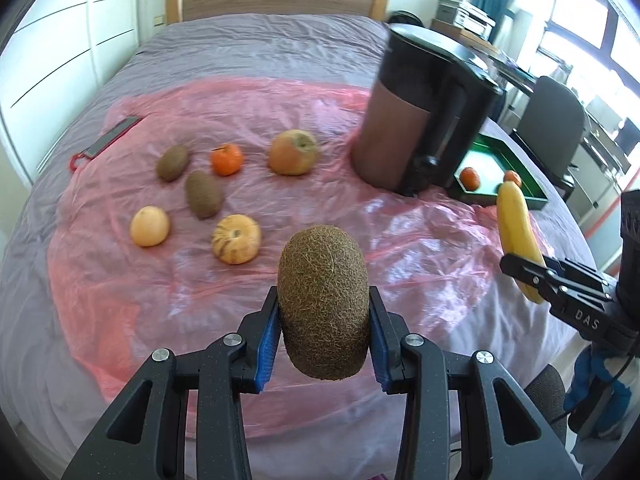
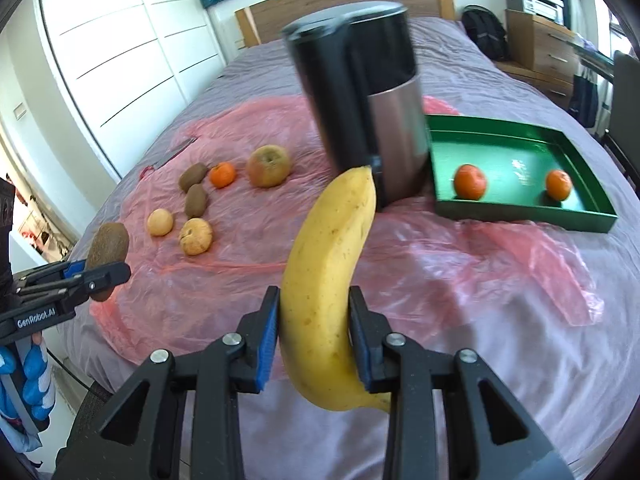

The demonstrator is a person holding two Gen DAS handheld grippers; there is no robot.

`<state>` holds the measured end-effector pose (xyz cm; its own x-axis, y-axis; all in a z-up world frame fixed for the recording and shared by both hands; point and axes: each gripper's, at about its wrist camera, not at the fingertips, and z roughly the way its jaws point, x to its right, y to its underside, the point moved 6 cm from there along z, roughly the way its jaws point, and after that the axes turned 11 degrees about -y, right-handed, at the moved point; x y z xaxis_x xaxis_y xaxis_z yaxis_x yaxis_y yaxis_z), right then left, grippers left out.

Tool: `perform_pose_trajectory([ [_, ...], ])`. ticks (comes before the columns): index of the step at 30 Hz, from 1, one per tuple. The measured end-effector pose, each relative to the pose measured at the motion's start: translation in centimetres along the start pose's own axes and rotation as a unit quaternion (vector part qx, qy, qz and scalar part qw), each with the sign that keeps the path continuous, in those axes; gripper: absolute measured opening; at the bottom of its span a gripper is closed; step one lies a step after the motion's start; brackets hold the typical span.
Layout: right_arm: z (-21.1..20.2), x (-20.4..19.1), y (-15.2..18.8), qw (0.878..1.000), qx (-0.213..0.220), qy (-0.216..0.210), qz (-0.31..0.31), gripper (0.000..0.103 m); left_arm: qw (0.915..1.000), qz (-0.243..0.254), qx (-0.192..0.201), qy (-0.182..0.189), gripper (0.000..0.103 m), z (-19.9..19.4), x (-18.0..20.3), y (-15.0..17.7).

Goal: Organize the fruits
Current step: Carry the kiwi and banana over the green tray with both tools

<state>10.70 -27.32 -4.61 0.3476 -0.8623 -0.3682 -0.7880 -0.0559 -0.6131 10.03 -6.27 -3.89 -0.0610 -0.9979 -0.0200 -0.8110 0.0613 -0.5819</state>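
My left gripper (image 1: 323, 300) is shut on a fuzzy brown kiwi (image 1: 323, 300), held above the pink plastic sheet (image 1: 240, 104); the kiwi (image 2: 107, 249) and left gripper (image 2: 105, 276) also show at the left edge of the right wrist view. My right gripper (image 2: 314, 300) is shut on a yellow banana (image 2: 332, 272) that stands upright between its blue pads; the banana (image 1: 516, 232) and right gripper (image 1: 524, 272) appear at the right of the left wrist view. A green tray (image 2: 580, 168) at the right holds two tangerines (image 2: 470, 182) (image 2: 559, 185).
On the sheet lie two kiwis (image 1: 173, 163) (image 1: 203, 194), a tangerine (image 1: 227, 159), an apple (image 1: 293, 153), an orange (image 1: 149, 226) and a pale striped fruit (image 1: 236, 239). A tall black and metal canister (image 1: 416, 120) stands left of the tray. A flat red-handled item (image 1: 108, 140) lies far left.
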Motion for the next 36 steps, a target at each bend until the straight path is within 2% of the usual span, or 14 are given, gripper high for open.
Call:
perform_pose_trajectory([
  [9, -3.6, 6.9, -1.3, 0.998, 0.043, 0.032, 0.035, 0.019, 0.9961, 0.081, -0.005, 0.035, 0.035, 0.8, 10.0, -2.2],
  [20, -7.3, 18.8, -6.3, 0.989, 0.085, 0.096, 0.068, 0.019, 0.9844, 0.153, 0.014, 0.085, 0.035, 3.9, 24.1, -8.7],
  [27, -6.8, 25.4, -9.1, 0.985, 0.090, 0.122, 0.079, 0.019, 0.9810, 0.170, 0.010, 0.094, 0.035, 7.3, 29.0, -11.7],
  [36, -2.6, 31.8, -12.7, 0.985, 0.065, 0.142, 0.075, 0.019, 0.9804, 0.180, -0.007, 0.081, 0.035, 13.4, 33.0, -14.2],
])
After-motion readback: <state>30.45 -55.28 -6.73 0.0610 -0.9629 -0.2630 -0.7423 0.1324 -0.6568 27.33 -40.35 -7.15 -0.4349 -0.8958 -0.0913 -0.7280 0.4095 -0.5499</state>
